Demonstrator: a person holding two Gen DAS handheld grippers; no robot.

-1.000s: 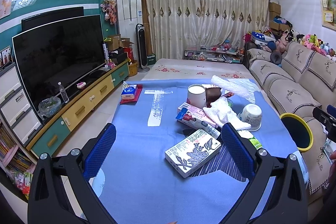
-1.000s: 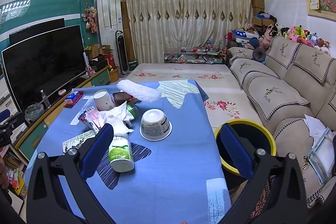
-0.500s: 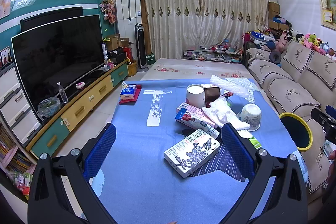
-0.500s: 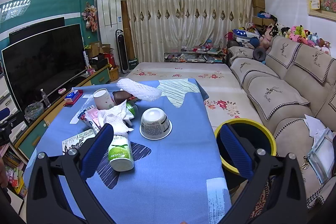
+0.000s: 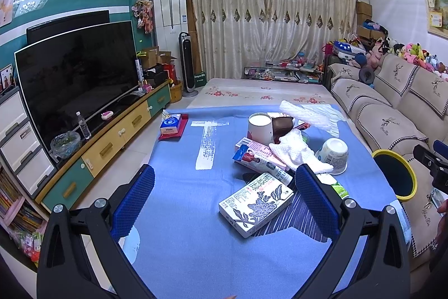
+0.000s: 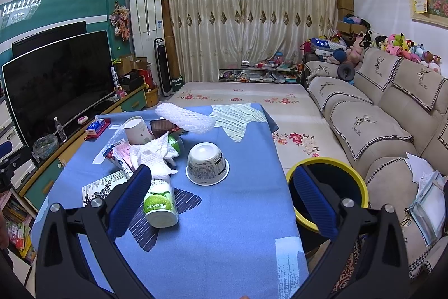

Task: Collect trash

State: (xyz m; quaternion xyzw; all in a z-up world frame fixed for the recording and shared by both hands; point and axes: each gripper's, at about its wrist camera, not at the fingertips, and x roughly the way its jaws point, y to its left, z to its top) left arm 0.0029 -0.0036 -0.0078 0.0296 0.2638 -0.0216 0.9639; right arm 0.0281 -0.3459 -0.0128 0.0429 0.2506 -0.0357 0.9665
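Trash lies heaped on the blue-clothed table (image 5: 182, 215). A flower-printed carton (image 5: 256, 204) is nearest, then a crumpled white napkin (image 5: 294, 152), an upturned white cup (image 5: 333, 154), a paper cup (image 5: 260, 126) and white foam netting (image 5: 305, 114). My left gripper (image 5: 222, 201) hovers open above the table's near side, nothing between its blue pads. My right gripper (image 6: 221, 201) is open too, above the table's right edge. Before it lie a green-labelled bottle (image 6: 160, 203), the upturned cup (image 6: 207, 163) and the napkin (image 6: 151, 156). A yellow-rimmed black bin (image 6: 327, 195) stands beside the table, partly behind the right finger.
A TV (image 5: 75, 74) on a low cabinet (image 5: 112, 142) runs along the left wall. A beige sofa (image 6: 392, 116) lines the right side, papers (image 6: 428, 201) on its arm. A tissue pack (image 5: 170, 123) on a red mat sits at the table's far left. A floral rug (image 6: 238, 97) lies beyond.
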